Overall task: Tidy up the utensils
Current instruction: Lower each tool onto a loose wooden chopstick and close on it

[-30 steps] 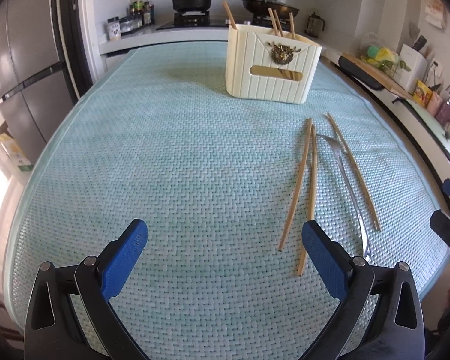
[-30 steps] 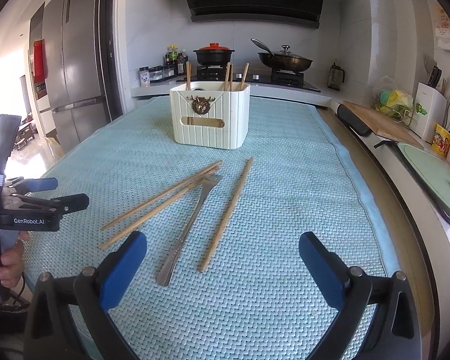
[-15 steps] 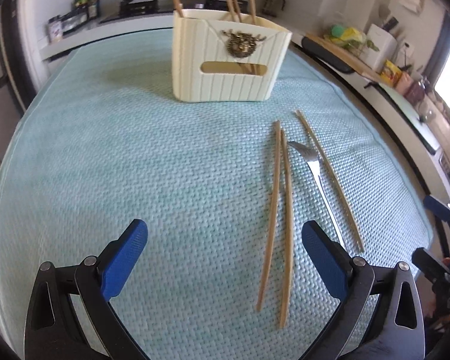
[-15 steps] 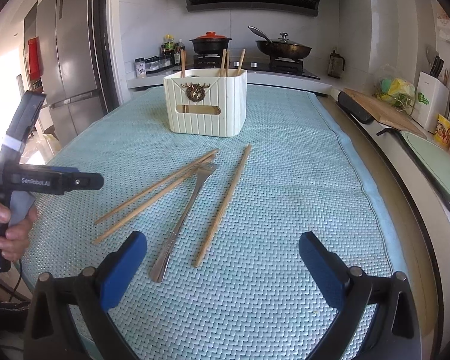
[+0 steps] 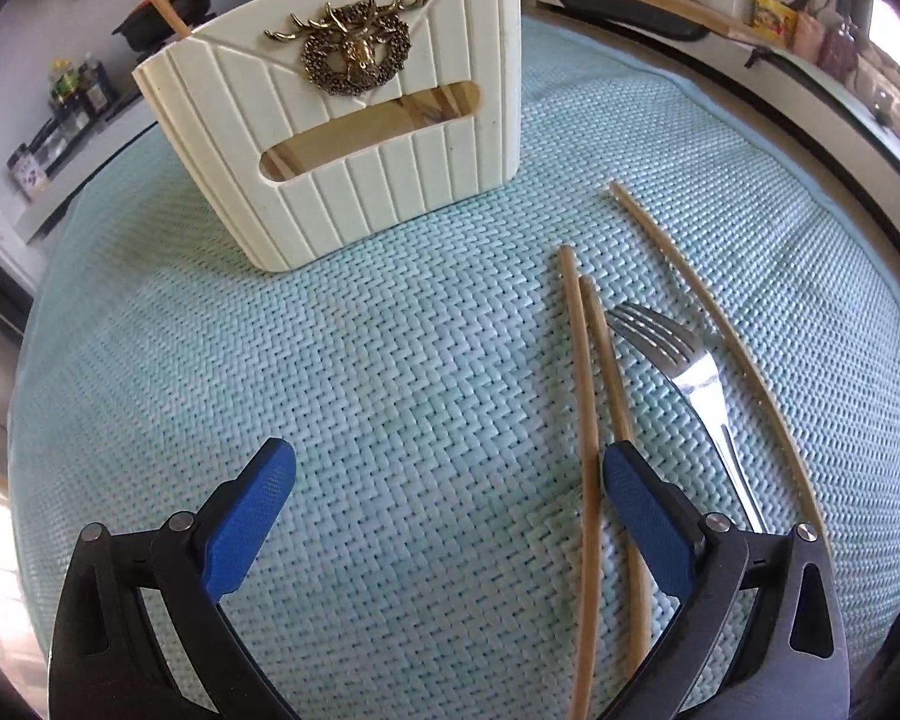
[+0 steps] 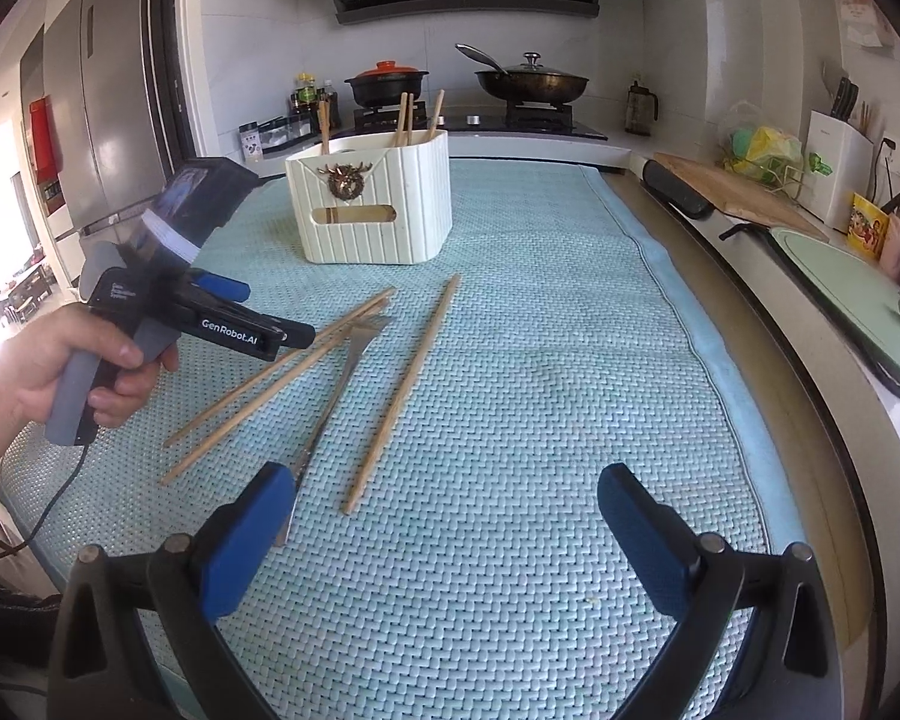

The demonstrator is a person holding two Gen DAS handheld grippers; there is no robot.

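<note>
A cream ribbed utensil holder (image 5: 336,114) (image 6: 372,204) with a brass deer emblem stands on the teal woven mat and has several chopsticks in it. Loose on the mat lie a pair of wooden chopsticks (image 5: 585,396) (image 6: 282,375), a steel fork (image 5: 699,387) (image 6: 345,369) and a single chopstick (image 5: 714,336) (image 6: 411,381). My left gripper (image 5: 447,474) (image 6: 264,318) is open, low over the mat, its right fingertip over the chopstick pair. My right gripper (image 6: 447,495) is open, nearer the front edge, holding nothing; the fork's handle end runs behind its left finger.
The mat (image 6: 540,360) covers a counter island. Behind it a stove carries a black pot with a red lid (image 6: 387,81) and a wok (image 6: 531,81). A cutting board (image 6: 732,192) and a green tray (image 6: 852,294) line the right counter. A fridge (image 6: 105,102) stands at left.
My left gripper has moved forward and down toward the loose chopsticks and the holder, which now looms large. My right gripper has barely shifted. Both stay open.
</note>
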